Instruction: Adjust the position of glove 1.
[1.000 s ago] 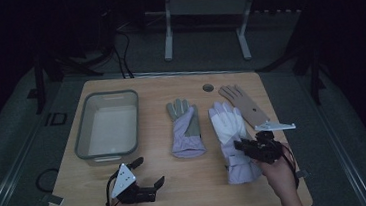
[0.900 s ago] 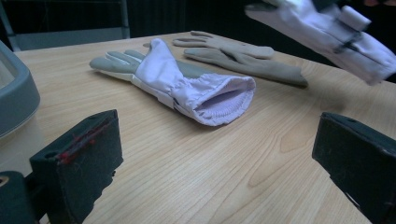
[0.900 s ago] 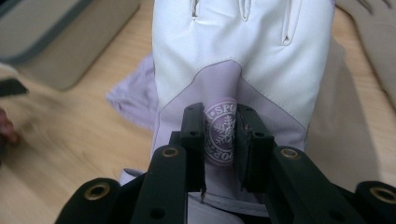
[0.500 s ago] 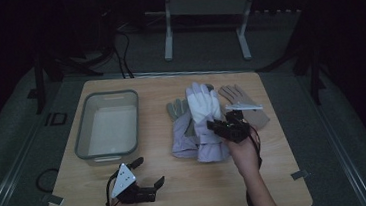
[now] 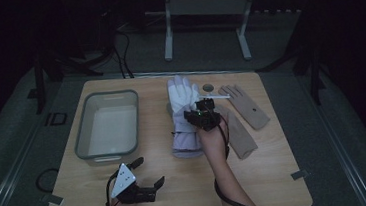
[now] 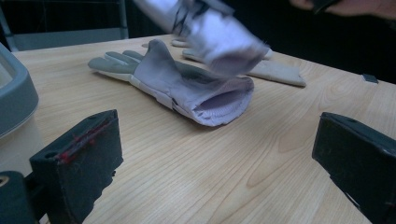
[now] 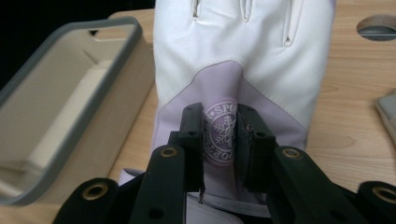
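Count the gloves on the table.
4. White glove gripped by the right gripper, above a lilac glove lying mid-table; two beige gloves to the right, one near, one farther.

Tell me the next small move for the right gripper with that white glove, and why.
Probably lower it. The right gripper is shut on the white glove, which hangs over the lavender glove on the table; setting it down would stack the pair.

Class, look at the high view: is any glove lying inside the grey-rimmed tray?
No: the grey-rimmed tray holds no glove; the white glove is pinched in the right hand-held gripper beside it.
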Demonstrator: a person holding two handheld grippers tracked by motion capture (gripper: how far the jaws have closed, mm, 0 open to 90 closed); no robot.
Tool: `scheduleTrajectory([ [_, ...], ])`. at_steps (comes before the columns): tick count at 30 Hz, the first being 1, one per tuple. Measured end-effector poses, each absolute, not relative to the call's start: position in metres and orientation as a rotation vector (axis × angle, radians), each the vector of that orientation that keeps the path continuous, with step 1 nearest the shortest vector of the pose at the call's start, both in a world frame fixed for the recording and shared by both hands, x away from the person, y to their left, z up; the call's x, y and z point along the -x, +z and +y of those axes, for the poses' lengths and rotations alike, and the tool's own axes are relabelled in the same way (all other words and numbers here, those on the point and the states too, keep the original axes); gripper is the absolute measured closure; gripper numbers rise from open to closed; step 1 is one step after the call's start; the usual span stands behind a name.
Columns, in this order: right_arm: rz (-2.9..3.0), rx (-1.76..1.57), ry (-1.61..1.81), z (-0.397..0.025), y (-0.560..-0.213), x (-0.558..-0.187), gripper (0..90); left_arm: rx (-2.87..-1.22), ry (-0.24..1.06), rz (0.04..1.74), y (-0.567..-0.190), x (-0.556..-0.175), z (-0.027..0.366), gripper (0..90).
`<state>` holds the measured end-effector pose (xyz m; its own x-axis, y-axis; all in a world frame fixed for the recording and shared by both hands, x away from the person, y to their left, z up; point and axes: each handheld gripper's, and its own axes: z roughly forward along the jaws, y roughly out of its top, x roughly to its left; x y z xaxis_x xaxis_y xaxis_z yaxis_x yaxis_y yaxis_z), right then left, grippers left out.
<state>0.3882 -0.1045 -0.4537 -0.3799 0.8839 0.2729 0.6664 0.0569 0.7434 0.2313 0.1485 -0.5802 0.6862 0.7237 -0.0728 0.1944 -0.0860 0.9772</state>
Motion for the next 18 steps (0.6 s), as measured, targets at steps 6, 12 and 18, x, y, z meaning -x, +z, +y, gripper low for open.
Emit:
scheduleTrajectory([
  [6,2.104,-1.651,1.137,-0.098,-0.479,-0.400,73.1,-1.633,0.517,0.761,-0.580,-0.232,0.149,1.7],
  [12,2.124,-1.672,1.060,-0.094,-0.495,-0.409,71.7,-1.633,0.518,0.761,-0.580,-0.232,0.148,1.7],
  [18,2.123,-1.684,1.016,-0.090,-0.511,-0.414,68.0,-1.636,0.519,0.756,-0.580,-0.232,0.148,1.8],
])
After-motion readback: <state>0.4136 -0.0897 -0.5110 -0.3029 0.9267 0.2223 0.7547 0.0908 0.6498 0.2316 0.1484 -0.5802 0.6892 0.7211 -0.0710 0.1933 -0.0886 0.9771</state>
